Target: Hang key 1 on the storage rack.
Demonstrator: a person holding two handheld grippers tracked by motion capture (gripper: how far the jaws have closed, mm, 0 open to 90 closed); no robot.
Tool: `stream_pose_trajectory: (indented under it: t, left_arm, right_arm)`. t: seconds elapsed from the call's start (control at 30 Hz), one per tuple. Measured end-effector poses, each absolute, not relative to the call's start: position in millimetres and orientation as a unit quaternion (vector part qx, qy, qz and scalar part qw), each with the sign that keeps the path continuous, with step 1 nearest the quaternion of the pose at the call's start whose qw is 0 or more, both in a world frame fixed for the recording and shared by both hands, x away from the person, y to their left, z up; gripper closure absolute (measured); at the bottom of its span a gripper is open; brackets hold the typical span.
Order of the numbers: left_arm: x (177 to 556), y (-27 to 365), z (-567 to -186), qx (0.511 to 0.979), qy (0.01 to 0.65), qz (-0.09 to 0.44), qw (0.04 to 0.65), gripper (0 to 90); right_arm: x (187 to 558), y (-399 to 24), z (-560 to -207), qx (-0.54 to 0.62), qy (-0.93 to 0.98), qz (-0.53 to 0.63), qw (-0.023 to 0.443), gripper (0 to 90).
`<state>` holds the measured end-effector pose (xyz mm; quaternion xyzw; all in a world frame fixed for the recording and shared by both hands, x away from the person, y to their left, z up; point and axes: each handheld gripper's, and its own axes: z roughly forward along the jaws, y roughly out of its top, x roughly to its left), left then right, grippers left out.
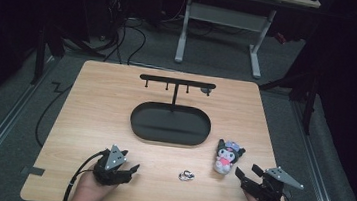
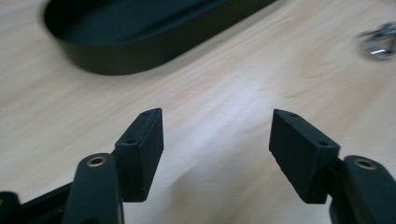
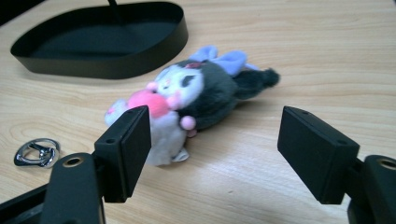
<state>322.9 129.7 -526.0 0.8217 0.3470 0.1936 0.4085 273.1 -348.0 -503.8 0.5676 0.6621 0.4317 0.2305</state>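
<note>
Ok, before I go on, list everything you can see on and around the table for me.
Table: 1, light wood, centre.
Tray: 1, black oval, mid-table.
Hanger stand: 1, black T-bar with hooks, rising from the tray's far side.
Plush toy: 1, dark with white face, pink heart and lilac bow, lying right of the tray.
Metal clasp: 1, silver, near edge between the grippers.
Desk frame: 1, white legs, behind the table.
Left gripper: 1, black, open, near left.
Right gripper: 1, black, open, near right, facing the plush.
</note>
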Motion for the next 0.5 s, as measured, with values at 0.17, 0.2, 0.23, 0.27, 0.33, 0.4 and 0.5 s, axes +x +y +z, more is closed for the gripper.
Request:
stream_pose_trajectory:
  t: [0.17, 0.2, 0.23, 0.27, 0.33, 0.4, 0.5]
  left_arm:
    - [326, 129, -528, 0.821, 0.350, 0.184, 0.412, 36.1]
    - [325, 128, -528, 0.821, 0.349, 0.184, 0.413, 36.1]
    - [325, 128, -527, 0.820, 0.348, 0.182, 0.416, 35.7]
    - [324, 129, -526, 0.819, 0.348, 0.176, 0.421, 35.8]
    - [323, 128, -525, 0.818, 0.347, 0.174, 0.425, 36.0]
    - [323, 127, -524, 0.816, 0.347, 0.167, 0.431, 35.9]
    - [324, 125, -524, 0.817, 0.348, 0.158, 0.431, 36.3]
  right_arm:
    - [276, -341, -505, 0.570, 0.666, 0.418, 0.239, 27.6]
    - [276, -339, -505, 0.569, 0.667, 0.415, 0.241, 28.7]
    - [276, -339, -505, 0.567, 0.669, 0.414, 0.243, 29.2]
    - [275, -338, -503, 0.557, 0.676, 0.410, 0.254, 29.0]
    - [275, -337, -500, 0.554, 0.677, 0.408, 0.262, 29.0]
    - [274, -335, -496, 0.542, 0.679, 0.417, 0.266, 33.1]
    - [272, -328, -492, 0.521, 0.690, 0.425, 0.268, 41.7]
